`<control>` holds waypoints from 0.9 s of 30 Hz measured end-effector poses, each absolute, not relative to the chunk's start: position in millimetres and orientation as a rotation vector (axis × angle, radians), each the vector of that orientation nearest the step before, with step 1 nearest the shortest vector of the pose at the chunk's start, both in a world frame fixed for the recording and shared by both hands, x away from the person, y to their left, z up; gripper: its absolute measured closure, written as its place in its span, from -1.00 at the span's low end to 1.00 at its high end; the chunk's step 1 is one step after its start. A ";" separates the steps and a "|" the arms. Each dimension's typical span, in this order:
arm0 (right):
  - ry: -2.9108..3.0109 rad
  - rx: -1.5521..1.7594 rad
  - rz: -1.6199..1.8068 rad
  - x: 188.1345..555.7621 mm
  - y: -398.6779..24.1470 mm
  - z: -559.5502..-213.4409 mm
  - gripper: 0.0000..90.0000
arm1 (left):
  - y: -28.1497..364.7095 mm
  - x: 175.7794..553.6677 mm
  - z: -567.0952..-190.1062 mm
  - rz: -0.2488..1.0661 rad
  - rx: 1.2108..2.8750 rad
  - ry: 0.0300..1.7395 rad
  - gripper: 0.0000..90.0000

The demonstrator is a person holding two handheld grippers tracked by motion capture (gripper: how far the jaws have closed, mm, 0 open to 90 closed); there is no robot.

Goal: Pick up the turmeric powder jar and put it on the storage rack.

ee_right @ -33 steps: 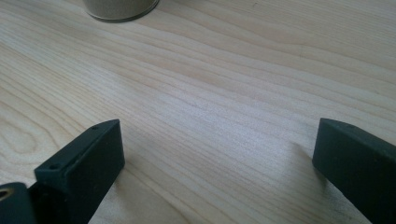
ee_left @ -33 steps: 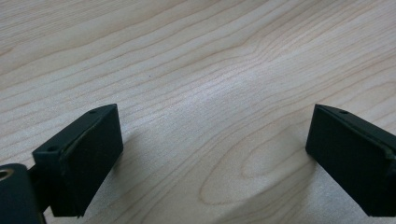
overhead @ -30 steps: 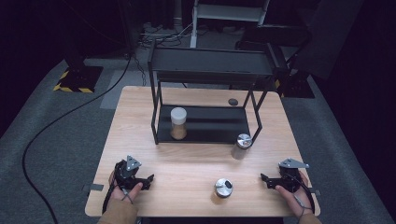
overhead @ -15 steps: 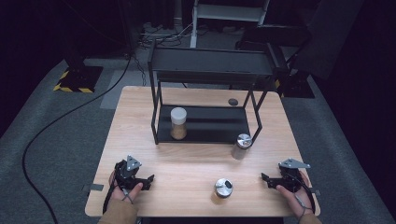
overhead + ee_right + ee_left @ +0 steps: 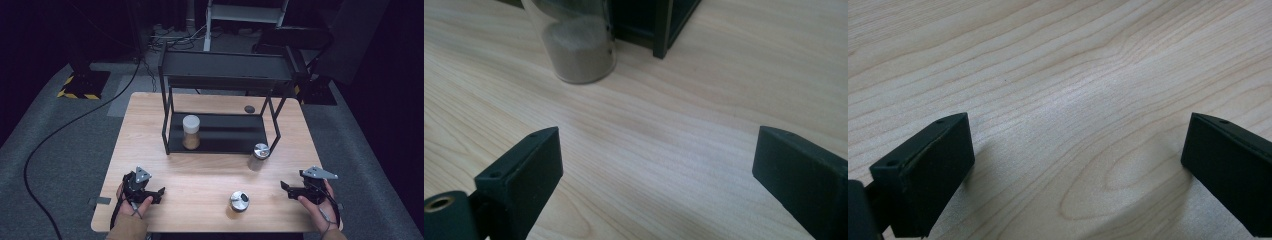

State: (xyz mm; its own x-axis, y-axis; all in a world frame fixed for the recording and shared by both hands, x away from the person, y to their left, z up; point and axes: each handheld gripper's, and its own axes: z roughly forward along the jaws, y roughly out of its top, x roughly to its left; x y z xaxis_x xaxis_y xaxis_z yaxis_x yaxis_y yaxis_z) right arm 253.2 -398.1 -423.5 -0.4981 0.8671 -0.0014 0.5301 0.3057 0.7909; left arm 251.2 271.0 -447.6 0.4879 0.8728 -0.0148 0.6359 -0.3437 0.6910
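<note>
A jar (image 5: pixel 240 201) with a metal lid is standing on the table (image 5: pixel 200 172) near its front edge, between both grippers. The right gripper (image 5: pixel 286 189) and the left gripper (image 5: pixel 159 194) are resting on the wood with jaws wide, nothing between them.

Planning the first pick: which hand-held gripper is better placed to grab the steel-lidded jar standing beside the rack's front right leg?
Right hand-held gripper: open, empty, and facing the steel-lidded jar. The left hand-held gripper sits farther off.
</note>
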 end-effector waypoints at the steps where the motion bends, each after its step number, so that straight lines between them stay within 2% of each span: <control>1: 2.141 1.236 1.062 251.7 -397.6 -421.4 -0.87 | 271.0 251.2 -447.6 0.479 2.096 1.238 -0.99; 27: 2.106 1.130 1.158 236.9 -381.6 -383.3 -0.87 | 271.0 251.1 -447.7 0.479 2.095 1.238 -0.99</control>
